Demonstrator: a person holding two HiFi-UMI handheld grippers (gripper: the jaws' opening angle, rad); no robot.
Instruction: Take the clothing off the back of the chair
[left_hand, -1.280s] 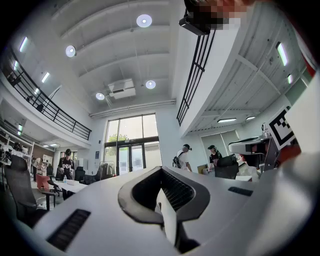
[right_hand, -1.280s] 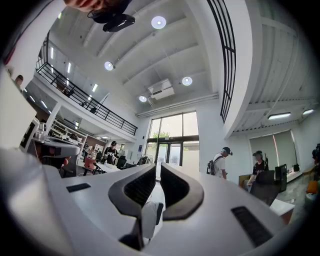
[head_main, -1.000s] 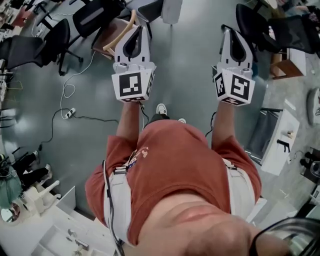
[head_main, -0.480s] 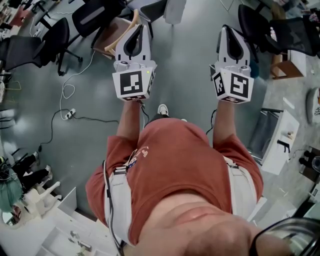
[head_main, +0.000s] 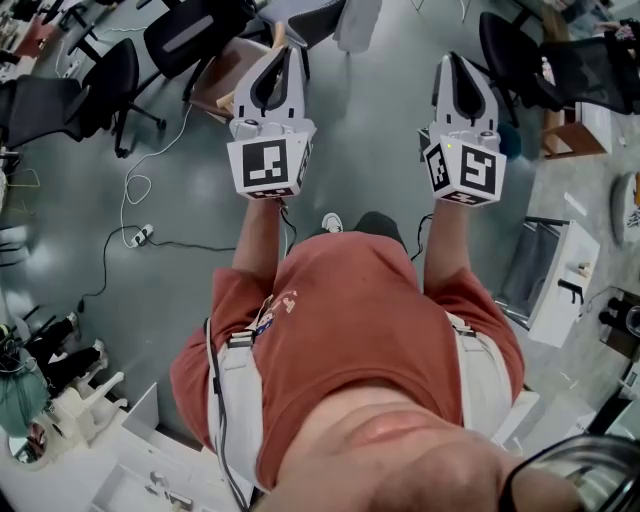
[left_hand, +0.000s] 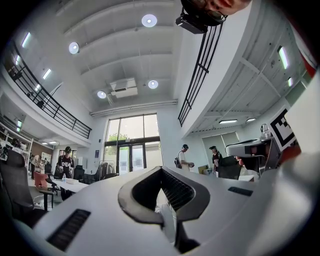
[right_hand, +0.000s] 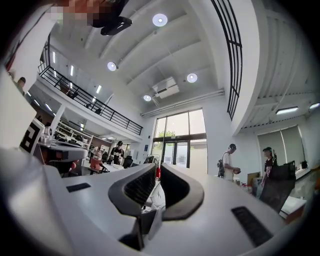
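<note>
The left claw (head_main: 287, 54) and right claw (head_main: 448, 62) are sitting closed and empty, pointing ahead above the floor. The clothing, apparently the pale cloth (head_main: 358, 22) on the far chair (head_main: 305, 18), is hanging untouched well beyond them, so the whole removal is waiting.

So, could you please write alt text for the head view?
Seen from above, a person in a red shirt holds two white grippers out over a grey floor; the left gripper and the right gripper are both shut and empty. Black office chairs stand at upper left, and a cable trails across the floor.
</note>
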